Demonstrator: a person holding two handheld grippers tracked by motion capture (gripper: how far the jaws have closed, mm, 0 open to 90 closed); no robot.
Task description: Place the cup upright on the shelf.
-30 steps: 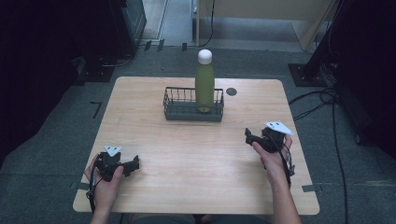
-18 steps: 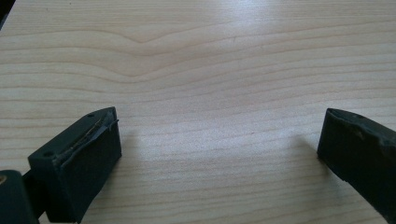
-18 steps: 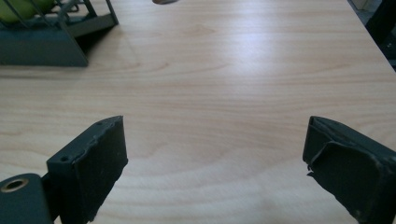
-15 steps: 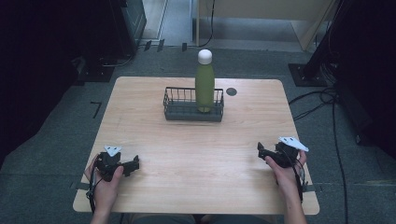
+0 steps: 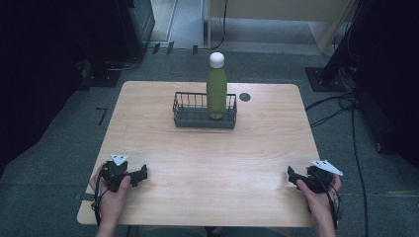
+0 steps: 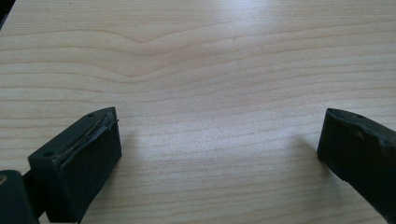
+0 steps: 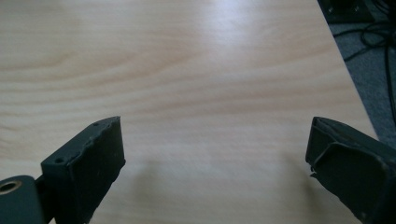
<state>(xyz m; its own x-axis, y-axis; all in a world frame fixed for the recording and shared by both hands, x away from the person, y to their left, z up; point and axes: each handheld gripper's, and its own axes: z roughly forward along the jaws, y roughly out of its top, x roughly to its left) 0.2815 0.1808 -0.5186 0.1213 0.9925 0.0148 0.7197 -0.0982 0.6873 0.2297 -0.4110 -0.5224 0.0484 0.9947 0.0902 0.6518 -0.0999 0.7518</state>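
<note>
A green bottle [image 5: 216, 90] with a white cap stands upright in the right end of a dark wire basket [image 5: 190, 116] at the far middle of the wooden table [image 5: 207, 163]. My left gripper [image 5: 144, 173] rests low at the near left corner, open, with only bare wood between its jaws [image 6: 219, 135]. My right gripper [image 5: 290, 175] sits at the near right edge, far from the basket. Its jaws have just been opening and stand wide with nothing between them [image 7: 215, 144].
A small dark round hole [image 5: 244, 97] marks the tabletop right of the basket. Cables [image 5: 341, 106] trail over the grey floor to the right of the table, and dark equipment stands at the back left. The table's right edge [image 7: 348, 70] lies close to my right gripper.
My right hand has drawn back toward the near right edge of the table and sunk lower. The left hand, the bottle and the basket have kept still.
</note>
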